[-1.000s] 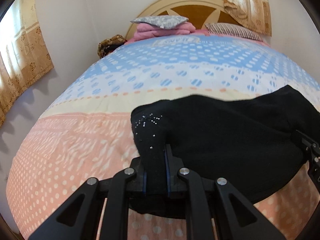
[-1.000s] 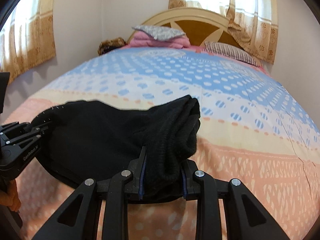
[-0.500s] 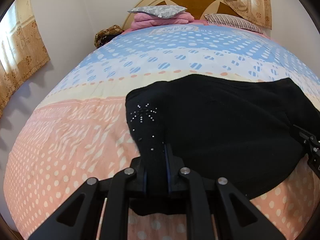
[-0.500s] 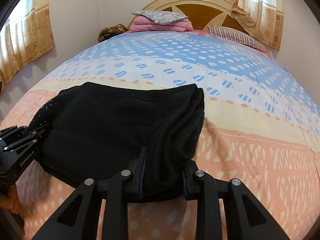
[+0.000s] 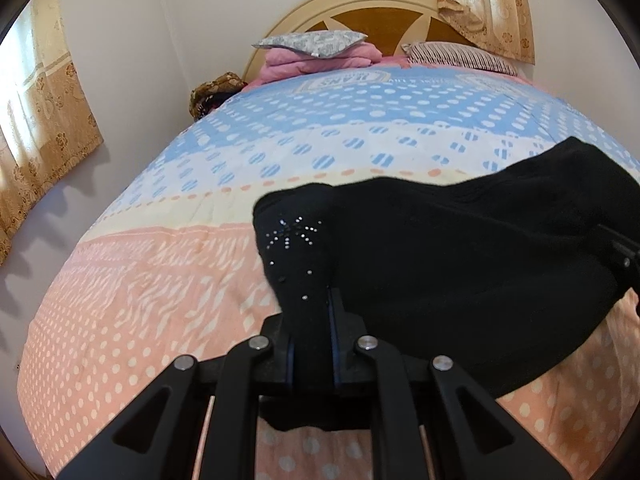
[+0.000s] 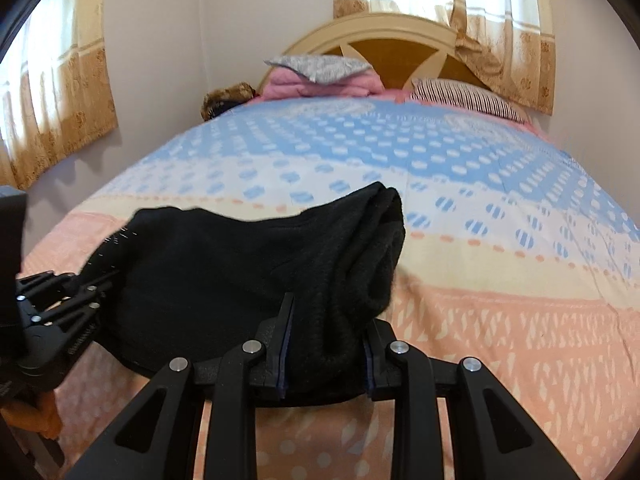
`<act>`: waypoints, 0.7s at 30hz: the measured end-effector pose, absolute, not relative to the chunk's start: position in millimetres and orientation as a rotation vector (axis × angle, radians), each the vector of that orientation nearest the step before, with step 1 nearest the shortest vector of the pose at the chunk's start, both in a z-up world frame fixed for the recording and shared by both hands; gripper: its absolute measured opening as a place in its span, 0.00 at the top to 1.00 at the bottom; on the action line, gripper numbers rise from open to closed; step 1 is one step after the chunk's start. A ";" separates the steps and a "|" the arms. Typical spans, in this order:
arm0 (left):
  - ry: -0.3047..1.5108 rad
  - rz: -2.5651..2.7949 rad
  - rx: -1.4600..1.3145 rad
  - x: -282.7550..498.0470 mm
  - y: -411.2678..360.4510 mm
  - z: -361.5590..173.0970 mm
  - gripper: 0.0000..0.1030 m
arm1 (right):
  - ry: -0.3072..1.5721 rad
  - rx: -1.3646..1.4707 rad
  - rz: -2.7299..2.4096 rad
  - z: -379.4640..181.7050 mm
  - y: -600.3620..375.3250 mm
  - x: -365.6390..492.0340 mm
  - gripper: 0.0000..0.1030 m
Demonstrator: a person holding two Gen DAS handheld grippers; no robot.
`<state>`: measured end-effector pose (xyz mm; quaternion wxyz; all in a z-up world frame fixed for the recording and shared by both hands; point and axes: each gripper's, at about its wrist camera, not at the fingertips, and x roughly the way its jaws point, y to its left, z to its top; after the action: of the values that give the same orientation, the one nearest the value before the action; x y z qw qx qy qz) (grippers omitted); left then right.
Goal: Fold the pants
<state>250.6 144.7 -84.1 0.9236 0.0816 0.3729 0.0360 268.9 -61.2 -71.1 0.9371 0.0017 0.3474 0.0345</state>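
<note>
Up close in the left wrist view, the left gripper points down at a slant toward the bed, its jaws clenched on a narrow fold of the black pants, the corner that carries a small burst of sparkly studs. From that pinch the pants spread away to the right as a wide, doubled-over dark mass above the pink dotted part of the bedspread, reaching the right gripper's black frame at the picture's right edge. Far off, a grey pillow tops a pink folded blanket by the headboard. Next, in the right wrist view, the right gripper also tilts downward, its jaws set a little apart and grasping a thick bunched roll of the pants. The cloth stretches leftward to the left gripper, whose black frame sits at the left edge with an orange-gloved hand below it.
</note>
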 end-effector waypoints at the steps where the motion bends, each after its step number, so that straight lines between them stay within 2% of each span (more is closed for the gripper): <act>1: 0.764 0.077 0.154 252.4 148.0 -81.1 0.87 | 0.698 -0.010 0.072 -67.0 -58.7 268.9 0.73; 7: 0.730 0.105 0.152 253.4 162.4 -67.6 0.87 | 0.707 -0.025 0.104 -66.1 -49.9 279.8 0.73; 14: 0.840 0.131 0.253 260.2 158.5 -119.3 0.79 | 0.859 0.025 0.151 -110.1 -57.5 299.1 0.70; 16: 0.829 0.141 0.271 259.0 155.4 -118.3 0.79 | 0.880 0.077 0.188 -109.4 -68.0 297.5 0.52; 17: 0.830 0.137 0.269 258.9 155.5 -117.4 0.76 | 0.892 0.096 0.195 -110.2 -73.8 295.5 0.48; 18: 0.829 0.140 0.265 259.0 157.5 -117.2 0.73 | 0.904 0.127 0.205 -110.6 -81.9 291.9 0.44; 20: 0.823 0.184 0.251 260.0 165.4 -116.5 0.47 | 0.906 0.236 0.224 -108.6 -102.1 281.2 0.42; 21: 0.825 0.198 0.233 259.5 169.6 -115.6 0.43 | 0.900 0.305 0.216 -105.8 -113.4 274.8 0.42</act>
<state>259.5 169.6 -115.6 0.9049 0.1128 0.3992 0.0957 274.8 -113.4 -105.8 0.8836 0.1464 0.4326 0.1036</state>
